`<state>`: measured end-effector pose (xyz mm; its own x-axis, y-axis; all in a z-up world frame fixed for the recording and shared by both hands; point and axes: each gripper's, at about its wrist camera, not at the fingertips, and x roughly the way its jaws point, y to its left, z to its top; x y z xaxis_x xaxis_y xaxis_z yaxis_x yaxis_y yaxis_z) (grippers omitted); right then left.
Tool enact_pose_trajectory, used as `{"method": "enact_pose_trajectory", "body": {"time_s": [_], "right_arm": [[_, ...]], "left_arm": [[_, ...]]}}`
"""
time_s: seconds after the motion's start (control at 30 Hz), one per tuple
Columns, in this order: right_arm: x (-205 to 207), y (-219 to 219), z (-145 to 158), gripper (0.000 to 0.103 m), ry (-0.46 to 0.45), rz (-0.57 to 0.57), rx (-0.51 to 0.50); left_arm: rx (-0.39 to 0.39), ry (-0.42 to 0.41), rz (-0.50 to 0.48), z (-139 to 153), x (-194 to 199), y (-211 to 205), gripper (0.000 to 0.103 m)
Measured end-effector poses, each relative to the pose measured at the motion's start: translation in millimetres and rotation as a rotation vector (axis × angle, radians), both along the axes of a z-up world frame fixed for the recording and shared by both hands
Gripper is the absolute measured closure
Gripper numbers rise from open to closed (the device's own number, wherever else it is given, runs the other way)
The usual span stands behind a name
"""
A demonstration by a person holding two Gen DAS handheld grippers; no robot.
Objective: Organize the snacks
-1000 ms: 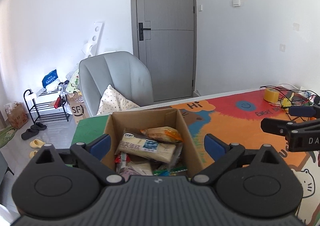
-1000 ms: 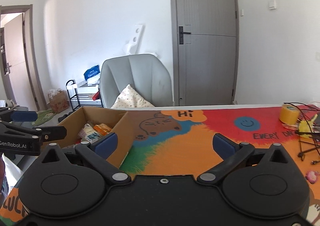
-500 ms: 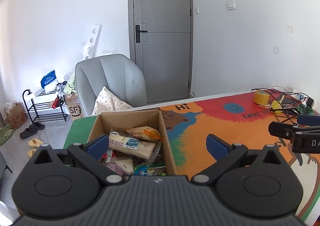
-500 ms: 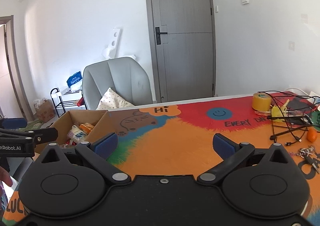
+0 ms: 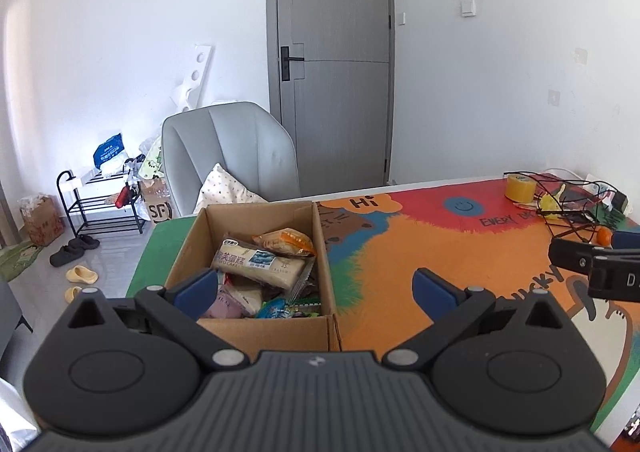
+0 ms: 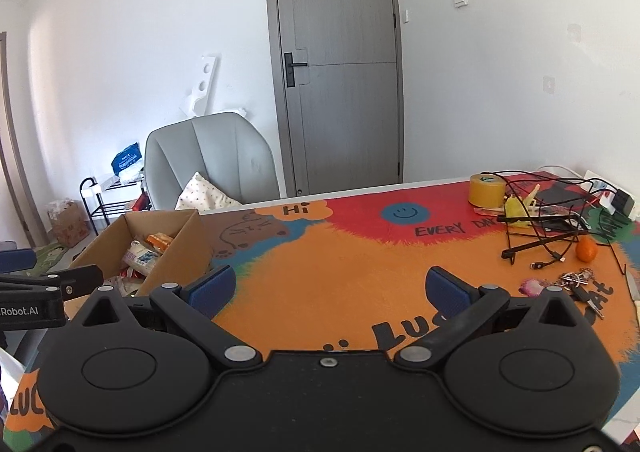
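left wrist view: the left gripper stands with its blue-padded fingers spread wide and nothing between them. at 12 o'clock ahead of it sits an open brown cardboard box on the colourful cartoon-printed table mat. the left pad overlaps the box's near left corner in the picture; contact cannot be told. inside the box lie packaged snacks: a long pale cake packet with blue print on top, an orange-and-clear crisp bag behind it toward 12 o'clock, and smaller wrappers beneath, too jumbled to identify. the black arm of the right gripper enters at 3 o'clock, well apart from the box.

right wrist view: the right gripper is likewise spread wide and empty, over the orange part of the mat. the cardboard box lies at 10 o'clock, with the left gripper's arm at 9 o'clock in front of it. at 2 o'clock, near the table's far right corner, are a yellow roll of tape, tangled black cables, a small orange fruit and a bunch of keys. beyond the table stand a grey upholstered chair with a spotted white cushion, and a closed grey door.
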<state>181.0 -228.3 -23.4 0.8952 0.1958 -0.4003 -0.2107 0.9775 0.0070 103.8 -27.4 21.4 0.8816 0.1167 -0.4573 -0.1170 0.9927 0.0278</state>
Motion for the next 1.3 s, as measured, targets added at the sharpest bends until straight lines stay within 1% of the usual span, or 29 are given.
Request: {"method": "enact_pose_trajectory", "body": {"time_s": [0.13,0.23,0.33,0.53,0.6,0.73,0.83,0.93,1.07,1.3], "right_arm": [[-8,-4,5,0.000,-0.002,-0.022,-0.007],[-16,-11,9,0.000,-0.014,-0.049,0.007],[-26,-18,12,0.000,-0.021,-0.062,0.016],[-41,-23,14,0.000,-0.020,-0.080,0.000],[-44,-22,13,0.000,-0.011,-0.093,-0.008],[-53,-23,11,0.000,-0.005,-0.072,-0.003],[-60,-24,10,0.000,-0.012,-0.068,-0.018],[-66,-27,8,0.000,-0.022,-0.085,-0.019],[-72,-25,4,0.000,-0.022,-0.070,-0.046],[-74,-18,1,0.000,-0.010,-0.047,-0.053]], "left_arm": [[0.030,-0.028,0.029,6,-12,-4,0.000],[0.014,-0.027,0.025,11,-21,-5,0.000],[0.016,-0.048,0.020,12,-34,-6,0.000],[0.056,-0.057,0.001,10,-54,-8,0.000],[0.045,-0.055,0.011,8,-58,-6,0.000],[0.035,-0.036,0.021,3,-65,2,0.000],[0.008,-0.015,0.032,-5,-69,8,0.000],[0.005,0.006,0.035,-12,-72,13,0.000],[-0.008,-0.002,0.039,-11,-74,17,0.000],[-0.001,-0.026,0.027,-7,-78,11,0.000]]}}
